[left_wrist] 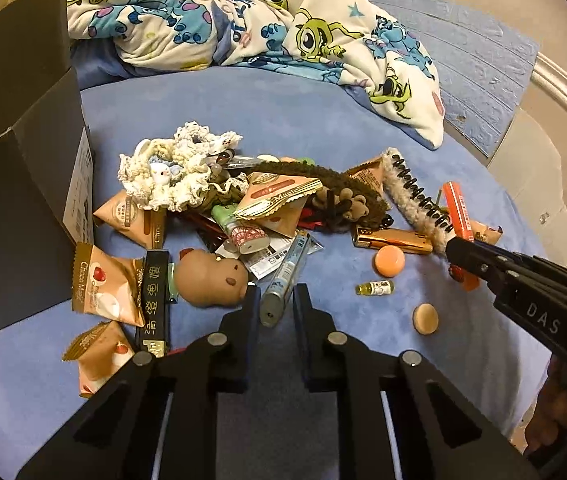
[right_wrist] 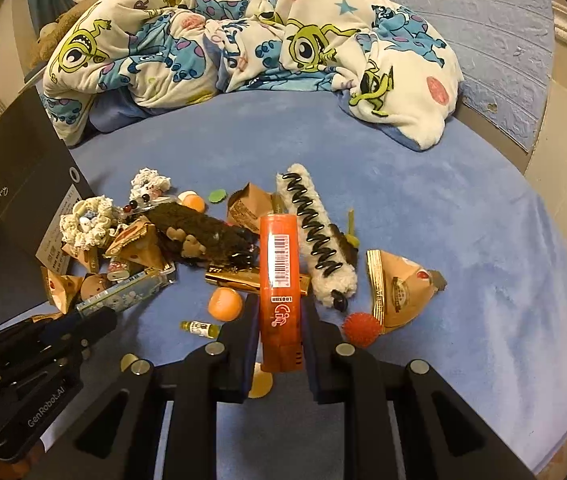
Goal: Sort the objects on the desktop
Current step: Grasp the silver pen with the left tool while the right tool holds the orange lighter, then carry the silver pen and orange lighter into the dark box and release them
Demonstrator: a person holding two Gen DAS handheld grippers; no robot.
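A pile of small objects lies on the blue bed sheet [left_wrist: 323, 112]. My left gripper [left_wrist: 277, 300] is shut on a silver-blue tube [left_wrist: 283, 282], beside a brown toy head [left_wrist: 209, 278]. My right gripper [right_wrist: 279, 314] is shut on an orange lighter [right_wrist: 279, 280], which stands up between the fingers; it also shows at the right of the left wrist view [left_wrist: 453, 248]. The left gripper shows at lower left of the right wrist view [right_wrist: 103, 320].
A dark box [left_wrist: 15, 184] stands at the left. Snack packets [left_wrist: 101, 290], a gold lighter [left_wrist: 395, 240], a fuzzy hair clip [left_wrist: 415, 200], orange discs [left_wrist: 390, 260], a tiny bottle [left_wrist: 375, 289] and a red spiky ball [right_wrist: 359, 328] lie around. A cartoon blanket [left_wrist: 243, 20] lies behind.
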